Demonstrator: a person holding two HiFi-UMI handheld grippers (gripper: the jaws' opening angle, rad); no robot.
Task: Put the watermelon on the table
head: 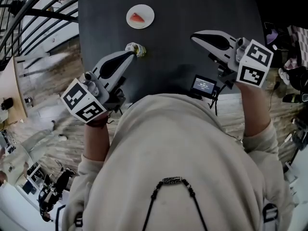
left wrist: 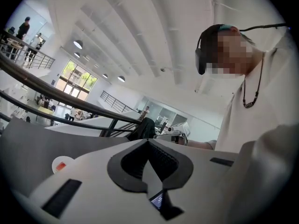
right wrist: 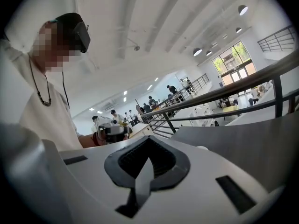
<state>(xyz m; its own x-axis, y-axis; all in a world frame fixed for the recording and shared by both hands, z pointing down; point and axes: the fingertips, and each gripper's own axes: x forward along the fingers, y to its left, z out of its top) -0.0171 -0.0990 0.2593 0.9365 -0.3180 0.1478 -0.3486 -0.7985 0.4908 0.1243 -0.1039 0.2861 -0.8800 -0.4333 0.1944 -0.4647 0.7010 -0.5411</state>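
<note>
A red watermelon slice [head: 138, 18] lies on a small white plate [head: 147, 13] at the far side of the black table [head: 202, 8]. The left gripper view shows the same plate [left wrist: 60, 164] low on the left. My left gripper [head: 131, 52] hovers over the table's left part, its jaws shut with nothing between them [left wrist: 148, 143]. A small pale yellowish lump [head: 136, 48] sits right at its tip in the head view; I cannot tell whether they touch. My right gripper [head: 194, 36] is raised over the table's right part, shut and empty [right wrist: 149, 139].
A small device with a lit screen [head: 203, 85] lies at the table's near edge, under the right gripper. Dark railings [head: 29, 13] run along the left of the table, with wooden floor below. The table's near edge is close to my body.
</note>
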